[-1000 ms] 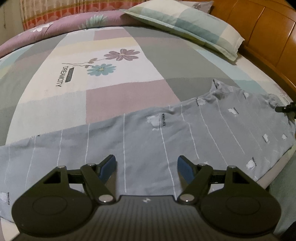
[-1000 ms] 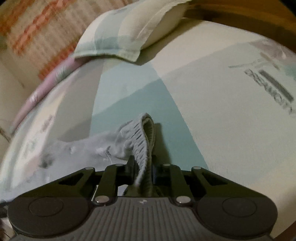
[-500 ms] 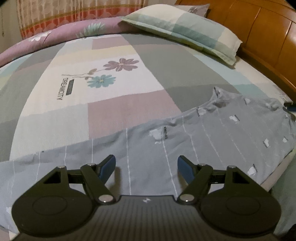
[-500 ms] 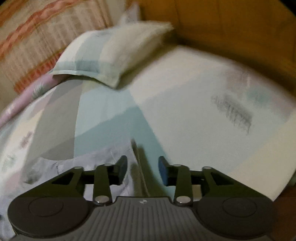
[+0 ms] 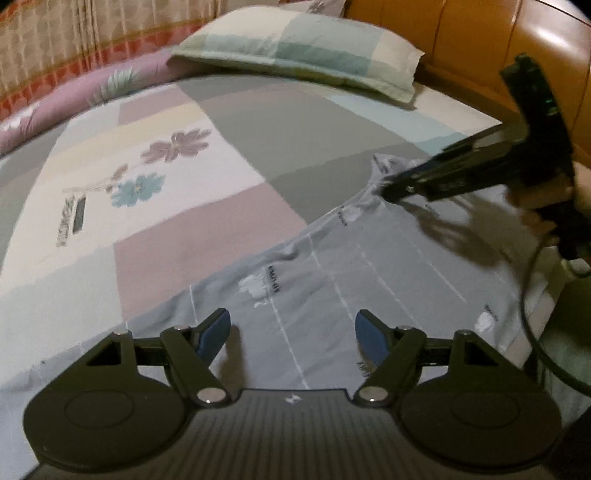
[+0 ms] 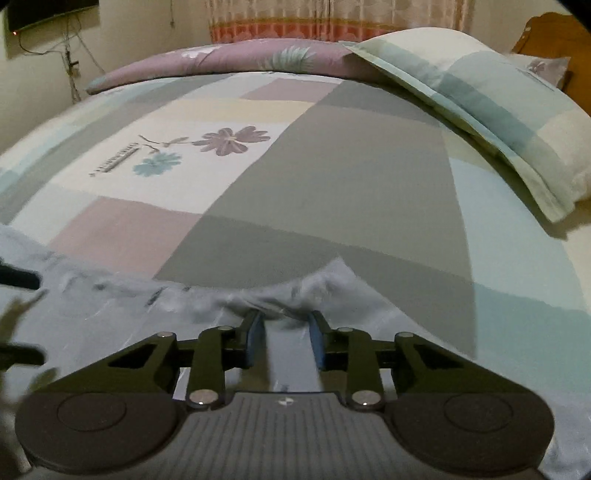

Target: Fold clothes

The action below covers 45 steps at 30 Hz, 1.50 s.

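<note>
A grey garment with thin white stripes and small white prints lies spread flat on the patchwork bedsheet. My left gripper is open and empty, hovering over the garment's near edge. My right gripper is open, its fingers low over the garment's far edge, nothing between the pads. In the left wrist view the right gripper reaches in from the right over the garment's far corner.
A checked pillow lies at the head of the bed by the wooden headboard. A rolled purple floral quilt lies along the far side under the curtain. The bed edge drops off at the right.
My right gripper let go of the ribbed collar, opened, and swung left across the garment to its far edge. My left gripper stayed open and shifted slightly.
</note>
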Available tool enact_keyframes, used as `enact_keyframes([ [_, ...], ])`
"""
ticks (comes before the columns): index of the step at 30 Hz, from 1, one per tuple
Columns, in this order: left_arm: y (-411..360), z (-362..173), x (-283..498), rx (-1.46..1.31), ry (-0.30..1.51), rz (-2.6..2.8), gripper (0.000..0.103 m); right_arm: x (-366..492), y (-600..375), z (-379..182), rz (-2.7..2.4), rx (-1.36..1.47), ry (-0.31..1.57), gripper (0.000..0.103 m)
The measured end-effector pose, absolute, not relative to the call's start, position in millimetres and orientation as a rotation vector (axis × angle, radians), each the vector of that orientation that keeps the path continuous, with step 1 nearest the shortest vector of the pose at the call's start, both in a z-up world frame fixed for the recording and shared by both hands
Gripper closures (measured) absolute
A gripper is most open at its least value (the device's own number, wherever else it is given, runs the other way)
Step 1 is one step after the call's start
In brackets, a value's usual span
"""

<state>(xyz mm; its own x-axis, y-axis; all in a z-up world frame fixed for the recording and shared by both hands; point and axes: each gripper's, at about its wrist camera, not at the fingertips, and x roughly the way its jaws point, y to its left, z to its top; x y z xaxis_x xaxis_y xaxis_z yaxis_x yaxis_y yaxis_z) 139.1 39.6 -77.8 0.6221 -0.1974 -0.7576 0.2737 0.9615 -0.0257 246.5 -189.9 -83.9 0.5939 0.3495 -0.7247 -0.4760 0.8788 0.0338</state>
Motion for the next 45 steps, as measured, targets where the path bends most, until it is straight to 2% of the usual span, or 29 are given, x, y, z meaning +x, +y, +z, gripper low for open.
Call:
enact_keyframes([
  [7, 56.2, -77.6, 154.6, 0.005, 0.854, -0.239, 0.025, 265.3, -201.6, -75.0, 0.469, -0.047, 0.791, 0.070],
  [12, 67.0, -79.4, 144.0, -0.012, 0.860, -0.228, 0.025, 229.3, -219.7, -58.2, 0.417, -0.093, 0.770, 0.051],
  [14, 70.3, -85.6, 144.5, -0.016, 0.861, -0.220, 0.024, 219.6, -233.8, -62.3, 0.369, -0.101, 0.789, 0.049],
  [15, 70.8, -87.2, 146.1, -0.018, 0.853, -0.219, 0.022, 216.1, -241.0, -65.4, 0.340, -0.103, 0.802, 0.045],
  [20, 63.1, -75.1, 159.8, -0.032, 0.845, -0.176, 0.023, 210.7, -266.8, -78.3, 0.168, -0.069, 0.848, 0.044],
  [24, 40.4, -55.7, 146.1, -0.016, 0.794, -0.305, 0.022, 182.3, -264.1, -64.7, 0.214, -0.062, 0.795, 0.033],
  [34, -11.5, -84.8, 192.6, 0.024, 0.855, -0.338, 0.022, 155.5, -268.0, -81.5, 0.219, 0.005, 0.842, 0.032],
  [40, -3.1, -57.2, 179.6, -0.010, 0.803, -0.373, 0.020, 150.9, -267.8, -77.9, 0.235, 0.009, 0.835, 0.032],
  [45, 9.1, -48.9, 137.4, 0.056, 0.798, -0.359, 0.019, 138.7, -241.9, -67.5, 0.380, -0.036, 0.803, 0.021],
])
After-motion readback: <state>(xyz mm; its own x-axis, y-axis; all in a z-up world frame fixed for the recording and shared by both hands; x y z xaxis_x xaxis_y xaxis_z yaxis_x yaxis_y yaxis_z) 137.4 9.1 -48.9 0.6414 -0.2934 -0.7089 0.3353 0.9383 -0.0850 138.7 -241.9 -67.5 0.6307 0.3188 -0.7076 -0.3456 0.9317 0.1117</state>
